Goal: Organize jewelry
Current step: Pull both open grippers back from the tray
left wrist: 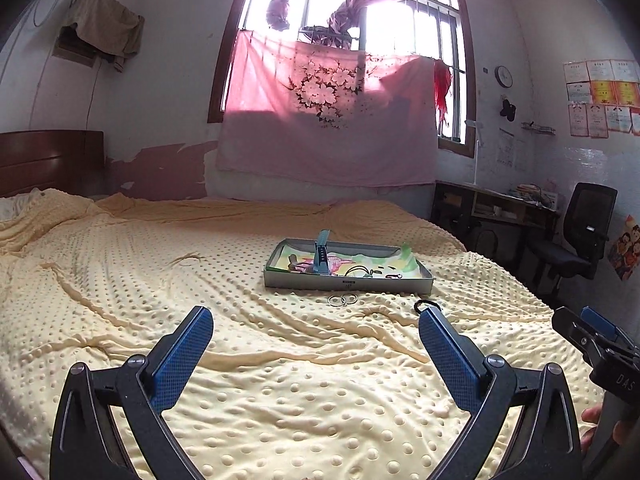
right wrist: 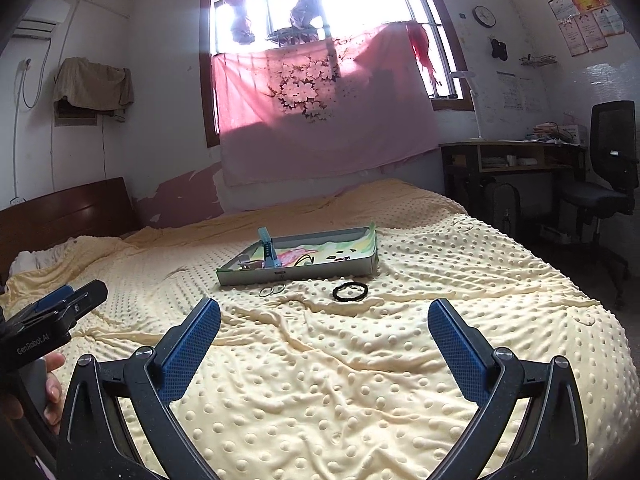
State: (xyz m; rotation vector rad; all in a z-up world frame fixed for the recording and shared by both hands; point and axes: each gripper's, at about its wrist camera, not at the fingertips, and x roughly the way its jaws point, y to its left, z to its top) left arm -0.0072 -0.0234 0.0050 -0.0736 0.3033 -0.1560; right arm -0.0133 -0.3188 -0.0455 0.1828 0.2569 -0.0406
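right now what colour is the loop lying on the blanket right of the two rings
Black. The loop shows best in the right wrist view, beside the silver rings.

Black tool (right wrist: 324,326) frames, blue textured pads (right wrist: 192,350), silver screws, perhaps "GenRobot.AI" lettering, bare fingers.

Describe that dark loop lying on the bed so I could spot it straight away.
Start at the wide bed under its pale yellow dotted blanket, then find the shallow grey cardboard tray lying on it. On the blanket just in front of the tray's right part lies the black beaded bracelet. Unlike the two thin silver rings to its left, it is dark, thick and larger.
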